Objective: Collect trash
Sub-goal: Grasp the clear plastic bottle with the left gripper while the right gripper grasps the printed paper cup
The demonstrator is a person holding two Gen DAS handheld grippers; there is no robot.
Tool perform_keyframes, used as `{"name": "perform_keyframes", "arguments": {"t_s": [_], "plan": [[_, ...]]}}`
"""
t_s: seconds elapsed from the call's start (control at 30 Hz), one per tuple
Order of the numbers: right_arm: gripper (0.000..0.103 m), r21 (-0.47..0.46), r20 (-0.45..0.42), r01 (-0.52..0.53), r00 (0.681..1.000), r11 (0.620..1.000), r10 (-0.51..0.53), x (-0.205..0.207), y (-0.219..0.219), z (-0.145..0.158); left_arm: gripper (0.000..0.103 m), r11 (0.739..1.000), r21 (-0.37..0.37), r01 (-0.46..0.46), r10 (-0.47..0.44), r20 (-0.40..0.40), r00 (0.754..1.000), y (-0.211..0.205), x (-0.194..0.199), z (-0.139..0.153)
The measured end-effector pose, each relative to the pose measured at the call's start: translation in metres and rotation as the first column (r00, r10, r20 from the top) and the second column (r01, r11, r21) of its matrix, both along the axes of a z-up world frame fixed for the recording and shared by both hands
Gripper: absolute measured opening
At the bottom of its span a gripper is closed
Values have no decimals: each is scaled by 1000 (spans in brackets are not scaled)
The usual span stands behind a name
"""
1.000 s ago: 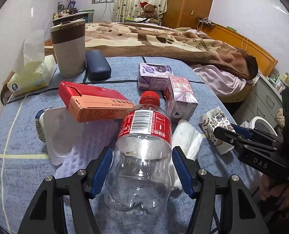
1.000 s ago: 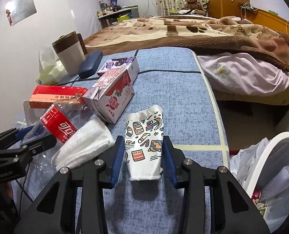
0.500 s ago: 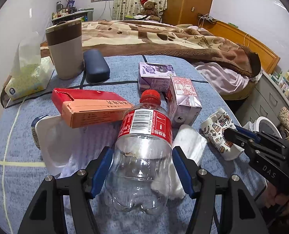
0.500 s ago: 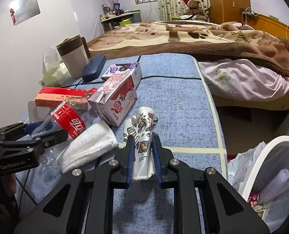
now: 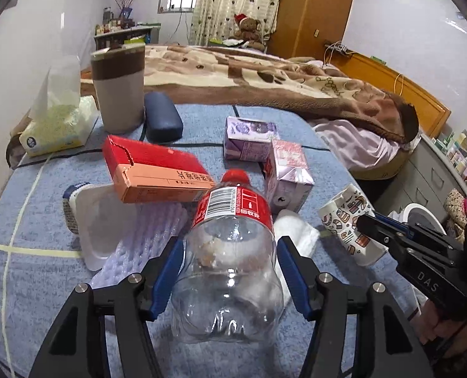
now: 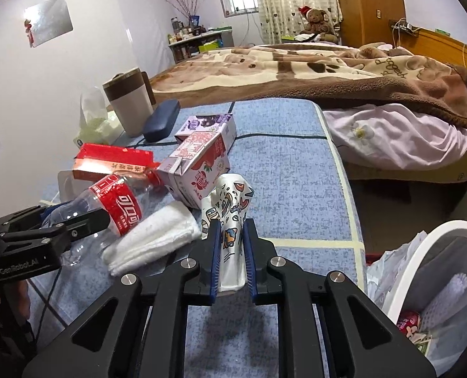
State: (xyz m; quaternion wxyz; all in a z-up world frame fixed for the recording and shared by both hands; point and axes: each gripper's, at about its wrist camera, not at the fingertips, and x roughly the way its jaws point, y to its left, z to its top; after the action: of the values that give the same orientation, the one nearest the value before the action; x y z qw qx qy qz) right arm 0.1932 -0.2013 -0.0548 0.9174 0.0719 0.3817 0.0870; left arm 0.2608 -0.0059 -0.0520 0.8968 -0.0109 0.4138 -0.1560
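Observation:
My left gripper is shut on a clear plastic bottle with a red cap and label, base towards the camera. The bottle also shows in the right wrist view. My right gripper is shut on a crumpled patterned paper cup and squeezes it flat, raised a little above the blue table cover. The cup shows at the right in the left wrist view. A white trash bin with a bag liner stands on the floor at the right.
On the table lie a folded white cloth, a pink milk carton, a purple carton, a red-orange box, a white plastic tray, a brown-banded tumbler, a dark case and a tissue pack. A bed lies beyond.
My right gripper closed on the paper cup, crushed it flat and lifted it slightly. My left gripper kept hold of the bottle and raised it a little.

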Motion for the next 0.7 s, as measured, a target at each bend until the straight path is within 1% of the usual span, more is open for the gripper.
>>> {"name": "perform_keyframes", "arguments": {"t_s": [0.1,0.2,0.3,0.4,0.53,0.67,0.7], "plan": [[14,4,6,3,1000,1000,-3,-3,0,1,60,1000,9,4,-4,-8,1000,-1,-4,-1],[14,7,6,0,1000,1000,0,-6,-1,0,61,998,54,18,-17,-18,1000,-4,-8,-4],[14,10,7,4,1000,1000,-4,-6,-1,0,61,999,31,9,-8,-34,999,-1,-3,-3],[14,12,7,7,1000,1000,-7,-5,-2,0,67,999,33,6,-4,-59,998,-2,9,-7],[14,14,2,14,1000,1000,-14,-4,-4,-2,70,999,31,19,-16,-94,995,-6,22,-15],[14,24,-1,18,1000,1000,-18,-3,-6,-3,70,999,32,2,1,-92,996,-6,25,-18],[14,24,0,17,1000,1000,-17,-4,-6,-3,63,999,33,6,-3,-96,995,-6,25,-19]]}}
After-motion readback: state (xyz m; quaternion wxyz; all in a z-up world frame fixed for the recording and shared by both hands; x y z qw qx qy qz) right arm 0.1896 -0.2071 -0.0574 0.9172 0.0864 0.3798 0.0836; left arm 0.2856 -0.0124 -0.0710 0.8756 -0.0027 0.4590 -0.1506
